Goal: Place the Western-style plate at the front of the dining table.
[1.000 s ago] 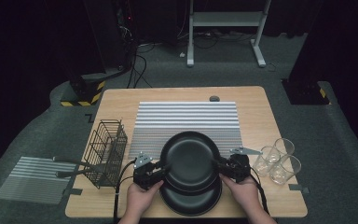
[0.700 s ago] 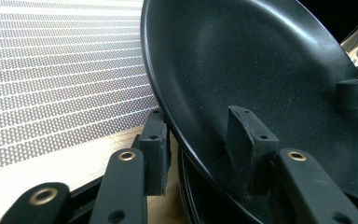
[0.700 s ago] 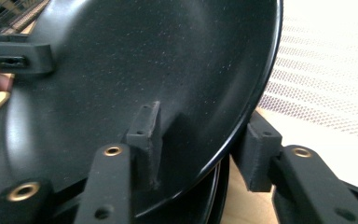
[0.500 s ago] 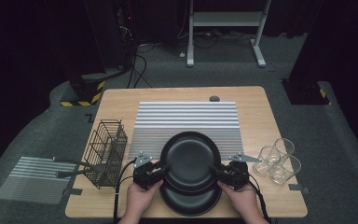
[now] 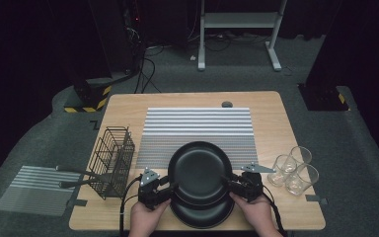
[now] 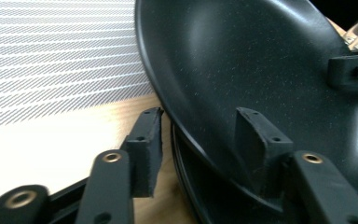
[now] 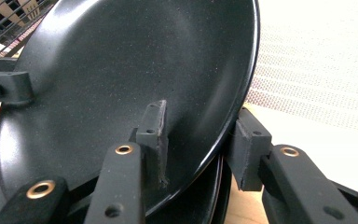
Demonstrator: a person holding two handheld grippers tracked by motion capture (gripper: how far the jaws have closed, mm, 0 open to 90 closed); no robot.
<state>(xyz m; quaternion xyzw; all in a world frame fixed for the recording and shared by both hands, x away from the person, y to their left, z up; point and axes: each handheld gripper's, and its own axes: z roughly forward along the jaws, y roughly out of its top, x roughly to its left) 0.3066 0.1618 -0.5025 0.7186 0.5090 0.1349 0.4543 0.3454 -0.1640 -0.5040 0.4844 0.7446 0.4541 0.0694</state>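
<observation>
i held the top black plate [image 5: 198, 169] from both sides, one gripper on each edge, so it could come off the lower plate [image 5: 202, 213] level and not slide. my left gripper [image 5: 165, 189] straddled the left rim, but its fingers [image 6: 147, 151] had just been opening and stood apart from the rim with a gap on the outer side. my right gripper [image 5: 232, 185] had its fingers [image 7: 154, 135] clamped on the right rim. the plate sat at the near edge of the surface [image 5: 128, 116], overlapping the ridged mat [image 5: 197, 126], face up, slightly tilted; being round, it had no long axis
</observation>
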